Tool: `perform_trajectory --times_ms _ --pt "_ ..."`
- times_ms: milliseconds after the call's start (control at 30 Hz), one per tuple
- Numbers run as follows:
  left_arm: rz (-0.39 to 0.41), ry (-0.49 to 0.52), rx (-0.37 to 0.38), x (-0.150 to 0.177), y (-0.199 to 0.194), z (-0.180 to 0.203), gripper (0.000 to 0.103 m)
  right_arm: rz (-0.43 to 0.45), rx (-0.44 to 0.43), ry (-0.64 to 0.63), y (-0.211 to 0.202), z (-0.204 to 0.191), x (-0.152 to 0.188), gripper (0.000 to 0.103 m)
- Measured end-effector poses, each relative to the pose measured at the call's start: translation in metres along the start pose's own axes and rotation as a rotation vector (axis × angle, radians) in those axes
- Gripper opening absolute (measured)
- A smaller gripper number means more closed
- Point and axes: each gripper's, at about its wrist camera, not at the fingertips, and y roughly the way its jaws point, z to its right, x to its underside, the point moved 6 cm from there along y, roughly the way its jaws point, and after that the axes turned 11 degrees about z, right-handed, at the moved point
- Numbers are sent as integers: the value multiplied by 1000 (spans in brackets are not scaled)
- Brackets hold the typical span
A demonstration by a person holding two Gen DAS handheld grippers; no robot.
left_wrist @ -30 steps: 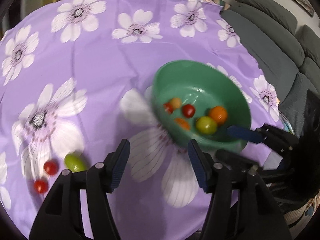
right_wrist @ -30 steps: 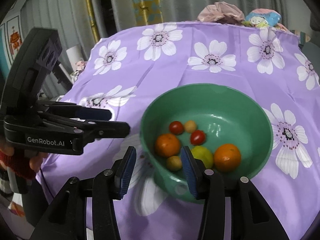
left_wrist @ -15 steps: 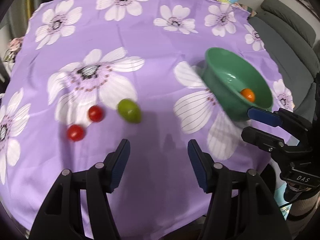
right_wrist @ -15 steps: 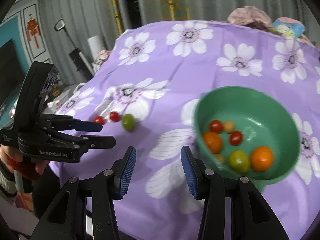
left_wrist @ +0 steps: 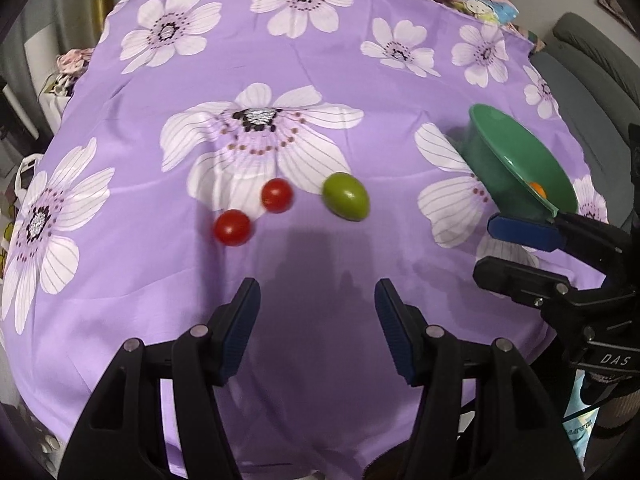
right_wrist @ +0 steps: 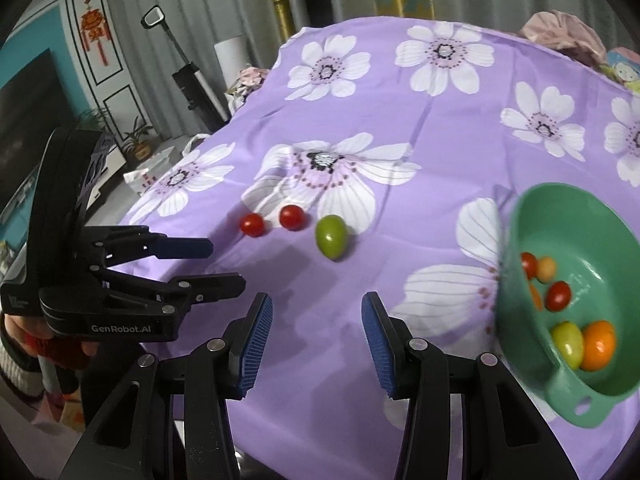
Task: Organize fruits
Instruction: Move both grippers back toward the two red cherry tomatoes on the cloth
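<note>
Left wrist view: the left gripper (left_wrist: 316,320) hovers over the purple flowered tablecloth (left_wrist: 280,60), jaws apart and empty. Just beyond it lie 2 red tomatoes (left_wrist: 233,227) and a green oval fruit (left_wrist: 346,197), close together but not touching. To the right, the right gripper (left_wrist: 504,248) also stands parted with nothing between its pads (left_wrist: 524,232). Behind it sits the green bowl (left_wrist: 516,160). Right wrist view shows the bowl holding several small fruits (right_wrist: 598,344), red, yellow, green and orange.

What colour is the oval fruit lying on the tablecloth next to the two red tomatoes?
Green. The oval fruit shows best in the left wrist view.
</note>
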Motion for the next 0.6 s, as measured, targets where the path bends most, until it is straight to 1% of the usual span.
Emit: perform_trajectory --times_ms 233,400,600 --pt "9 -24 12 1 -1 -8 58 -26 -13 5 12 -9 -2 47" --pt "13 -57 16 2 0 -14 58 -32 -20 17 20 -12 -6 47" --pt "10 -77 29 3 3 -20 58 -64 -17 42 35 -11 -2 47"
